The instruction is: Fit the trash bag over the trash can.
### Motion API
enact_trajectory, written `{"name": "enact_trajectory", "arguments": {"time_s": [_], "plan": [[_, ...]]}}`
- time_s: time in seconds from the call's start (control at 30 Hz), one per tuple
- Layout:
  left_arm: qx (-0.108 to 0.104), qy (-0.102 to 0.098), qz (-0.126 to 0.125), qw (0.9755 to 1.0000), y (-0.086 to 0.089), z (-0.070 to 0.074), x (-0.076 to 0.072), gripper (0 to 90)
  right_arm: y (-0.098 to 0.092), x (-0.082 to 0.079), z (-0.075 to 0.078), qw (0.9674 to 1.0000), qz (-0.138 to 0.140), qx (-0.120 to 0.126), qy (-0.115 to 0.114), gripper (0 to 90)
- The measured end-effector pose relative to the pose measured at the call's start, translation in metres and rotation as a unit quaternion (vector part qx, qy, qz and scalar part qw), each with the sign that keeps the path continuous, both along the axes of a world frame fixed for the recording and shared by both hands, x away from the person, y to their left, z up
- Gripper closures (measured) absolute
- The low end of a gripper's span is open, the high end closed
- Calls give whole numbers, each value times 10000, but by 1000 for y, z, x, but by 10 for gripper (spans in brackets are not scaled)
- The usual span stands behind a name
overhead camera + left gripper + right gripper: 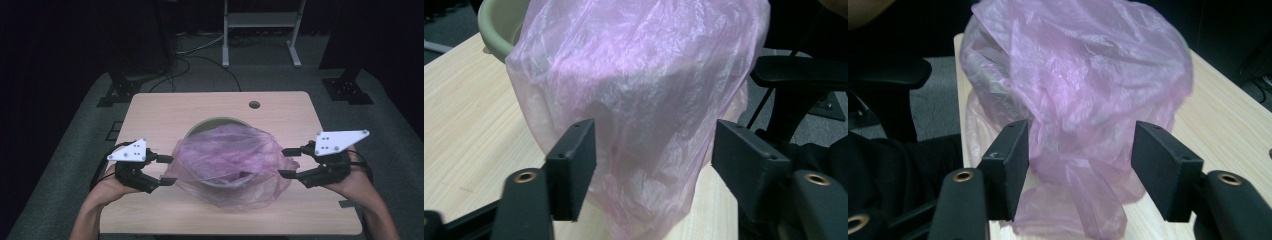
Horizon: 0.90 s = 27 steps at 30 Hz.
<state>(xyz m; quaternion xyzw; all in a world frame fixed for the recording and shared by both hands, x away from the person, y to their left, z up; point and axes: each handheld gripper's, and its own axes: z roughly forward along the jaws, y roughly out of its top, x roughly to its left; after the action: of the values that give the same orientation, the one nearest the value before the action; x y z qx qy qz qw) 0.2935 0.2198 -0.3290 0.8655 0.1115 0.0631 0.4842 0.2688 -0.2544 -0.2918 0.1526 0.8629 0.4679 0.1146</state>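
A thin pink plastic bag [230, 160] is draped over a pale green round tub [210, 122] at the middle of the wooden table [165, 110]. The bag hangs down over the tub's near side onto the tabletop. My left gripper [169, 170] sits at the bag's left edge, its jaws wide apart. In the left gripper view the bag [644, 90] fills the gap between the jaws of that gripper [654, 165], and the tub rim [494, 30] shows at top left. My right gripper [282, 162] is open at the bag's right edge, and loose film [1083, 100] lies between its jaws [1080, 160].
A round cable hole [254, 105] sits near the table's far edge. Behind the table stand a white frame [260, 30] and black stands with cables on the grey floor. A black chair armrest [799, 72] is close to the table's near side.
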Motion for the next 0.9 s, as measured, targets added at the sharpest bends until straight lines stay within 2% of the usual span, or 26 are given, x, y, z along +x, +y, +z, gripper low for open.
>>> {"name": "enact_trajectory", "arguments": {"time_s": [0.13,0.2,0.23,0.33,0.43,0.53,0.7,0.9], "plan": [[118,-139,28,9998,-4,0,4,507,13,9,-4,9998,-32,-195,-30,456],[112,-178,53,9998,-5,0,6,578,18,13,-6,9995,-62,-305,-63,496],[99,-213,67,9997,-4,0,7,632,21,15,-7,9994,-97,-329,-88,571],[20,-225,119,9997,-3,0,11,735,26,20,-9,9991,-179,-369,-99,717],[-35,-259,152,9995,-2,2,15,823,31,25,-10,9989,-203,-427,-24,872],[-129,-277,203,9993,0,5,19,849,31,29,-10,9990,-189,-401,51,894],[-291,-323,344,9985,2,14,28,885,27,34,-3,9995,-262,-162,115,899],[-398,-340,609,9968,-5,21,46,899,27,53,0,9983,-509,183,228,899]]}}
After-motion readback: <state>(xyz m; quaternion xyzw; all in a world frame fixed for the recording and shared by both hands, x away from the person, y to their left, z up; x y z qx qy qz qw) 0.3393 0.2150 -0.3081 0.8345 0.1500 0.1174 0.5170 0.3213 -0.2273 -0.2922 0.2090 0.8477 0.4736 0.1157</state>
